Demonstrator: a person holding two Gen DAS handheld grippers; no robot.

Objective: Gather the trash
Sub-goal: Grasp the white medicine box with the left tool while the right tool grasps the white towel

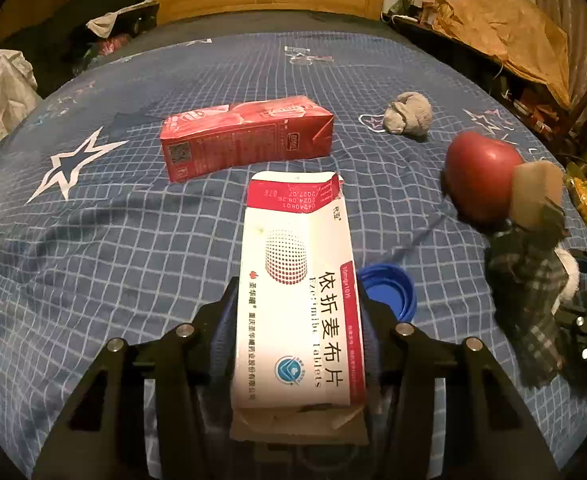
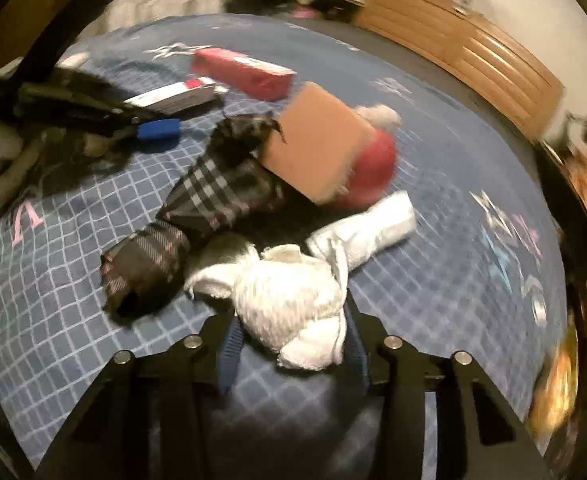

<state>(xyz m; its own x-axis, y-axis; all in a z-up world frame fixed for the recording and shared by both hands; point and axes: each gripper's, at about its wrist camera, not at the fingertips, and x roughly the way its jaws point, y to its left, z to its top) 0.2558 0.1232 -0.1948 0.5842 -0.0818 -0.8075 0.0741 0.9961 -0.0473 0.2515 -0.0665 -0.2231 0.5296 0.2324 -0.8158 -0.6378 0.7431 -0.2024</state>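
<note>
Blue checked bedspread (image 1: 133, 240) carries the trash: the left gripper (image 1: 299, 360) is clamped on a white-and-red tablet box (image 1: 297, 280), and the right gripper (image 2: 293, 344) is closed around a crumpled white tissue (image 2: 289, 296), both apparently resting on the bed. Uncollected, by this view: a red carton (image 1: 245, 136), a blue cap (image 1: 389, 292), a grey wad (image 1: 409, 114), a red round item (image 1: 481, 176) and a tan block (image 2: 317, 140). No bin shows; blur obscures the dark plaid cloth (image 2: 197, 216).
</note>
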